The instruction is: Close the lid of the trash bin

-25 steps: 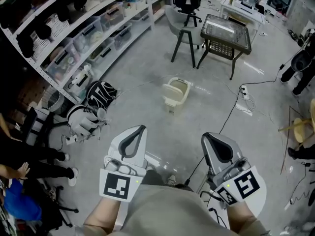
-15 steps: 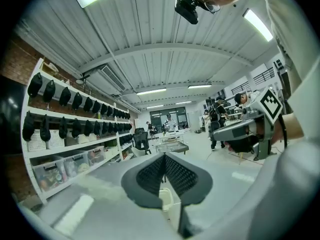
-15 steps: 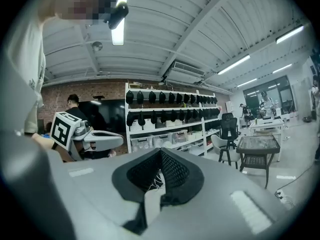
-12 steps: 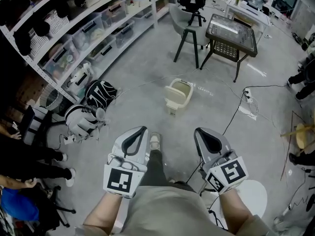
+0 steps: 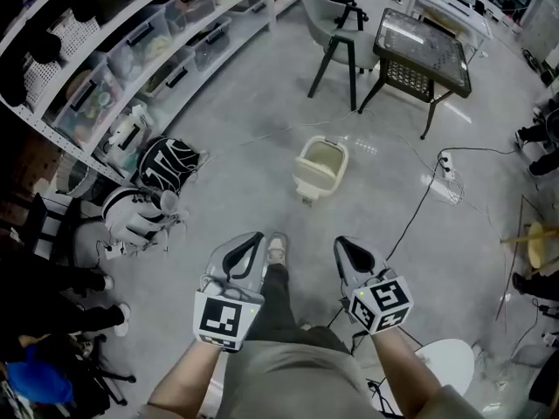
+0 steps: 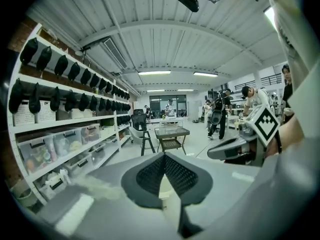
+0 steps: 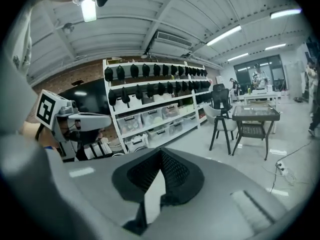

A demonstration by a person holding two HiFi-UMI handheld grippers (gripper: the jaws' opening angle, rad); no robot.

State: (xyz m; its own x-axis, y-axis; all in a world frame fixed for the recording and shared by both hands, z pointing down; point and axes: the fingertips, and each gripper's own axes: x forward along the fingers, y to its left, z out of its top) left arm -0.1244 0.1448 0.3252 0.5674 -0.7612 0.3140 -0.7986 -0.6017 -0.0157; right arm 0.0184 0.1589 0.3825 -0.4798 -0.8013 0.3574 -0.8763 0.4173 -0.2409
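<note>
A cream trash bin stands on the grey floor ahead of me in the head view, its lid tipped up and its inside showing. My left gripper and right gripper are held side by side at waist height, well short of the bin and touching nothing. Both point towards it. In the left gripper view the left gripper has its dark mesh pads meeting at the tip, with nothing held. The right gripper looks the same in its own view.
White shelving with storage boxes runs along the left, with bags on the floor below it. A glass-topped table and a stool stand beyond the bin. A black cable crosses the floor at right. My shoe is between the grippers.
I have stepped forward, with one leg now out in front. The two grippers have drawn closer together and the right one has turned inward. The bin's lid has not moved.
</note>
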